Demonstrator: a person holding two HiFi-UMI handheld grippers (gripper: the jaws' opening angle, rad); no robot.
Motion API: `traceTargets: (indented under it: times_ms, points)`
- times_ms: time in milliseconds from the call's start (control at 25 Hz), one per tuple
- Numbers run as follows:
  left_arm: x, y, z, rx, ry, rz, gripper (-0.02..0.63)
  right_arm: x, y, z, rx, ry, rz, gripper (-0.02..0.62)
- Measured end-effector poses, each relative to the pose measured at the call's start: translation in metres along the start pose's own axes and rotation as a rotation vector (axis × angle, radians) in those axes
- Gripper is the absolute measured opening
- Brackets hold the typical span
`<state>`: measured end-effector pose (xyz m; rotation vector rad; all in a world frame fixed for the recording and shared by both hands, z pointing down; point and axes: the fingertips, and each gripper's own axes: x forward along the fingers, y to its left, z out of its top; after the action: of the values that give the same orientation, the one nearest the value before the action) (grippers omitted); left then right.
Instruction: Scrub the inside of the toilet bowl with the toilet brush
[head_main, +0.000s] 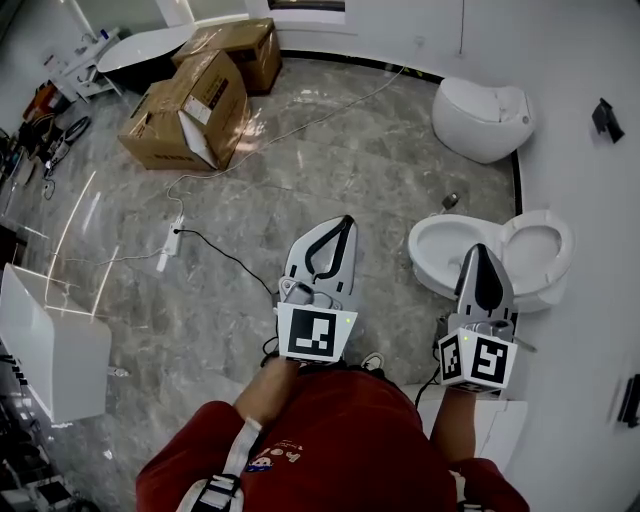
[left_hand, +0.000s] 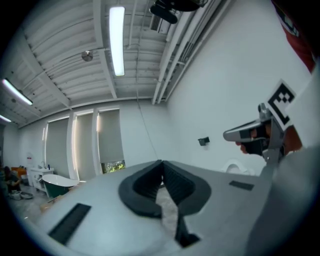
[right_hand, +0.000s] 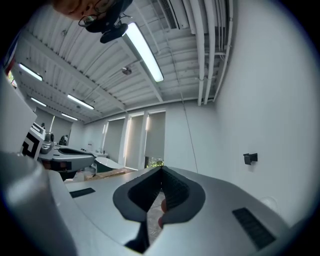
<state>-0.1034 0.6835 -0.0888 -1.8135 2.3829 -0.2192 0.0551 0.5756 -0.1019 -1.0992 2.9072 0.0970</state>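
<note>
marble floor (head_main: 300, 170), toilet bowl (head_main: 424, 252) front leftward, left tongs (head_main: 344, 226) and right tongs (head_main: 479, 252) together, empty

The head camera is looking steeply down from above the person (head_main: 330, 440), taking in the floor (head_main: 330, 150), the toilet (head_main: 425, 245), the left claw (head_main: 347, 222) and the right claw (head_main: 480, 250) close below. Each claw camera is riding just behind its own jaws, looking level toward the white wall (left_hand: 225, 75) and ceiling (left_hand: 65, 55). The left claw's camera is catching the right claw at its right edge. The 2 claw views are sharing the black wall bracket (right_hand: 250, 158).
</note>
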Motion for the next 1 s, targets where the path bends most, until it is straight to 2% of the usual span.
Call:
traceTargets:
  times_ms: [280, 480, 680, 840, 1000]
  points:
    - [0.011, 0.017, -0.019, -0.031, 0.006, -0.017, 0.000, 0.017, 0.014, -0.010, 0.021, -0.007, -0.004, -0.002]
    - [0.047, 0.020, -0.028, -0.058, 0.033, -0.036, 0.000, 0.045, -0.009, -0.024, 0.034, 0.041, -0.037, -0.002]
    - [0.124, 0.013, -0.033, -0.030, 0.061, -0.080, 0.000, 0.103, -0.058, -0.045, 0.080, 0.072, -0.081, -0.002]
    - [0.204, -0.007, -0.036, -0.003, 0.071, -0.116, 0.000, 0.152, -0.120, -0.075, 0.129, 0.101, -0.127, -0.002]
    - [0.296, -0.036, -0.037, 0.035, 0.102, -0.188, 0.000, 0.205, -0.182, -0.102, 0.188, 0.136, -0.165, -0.002]
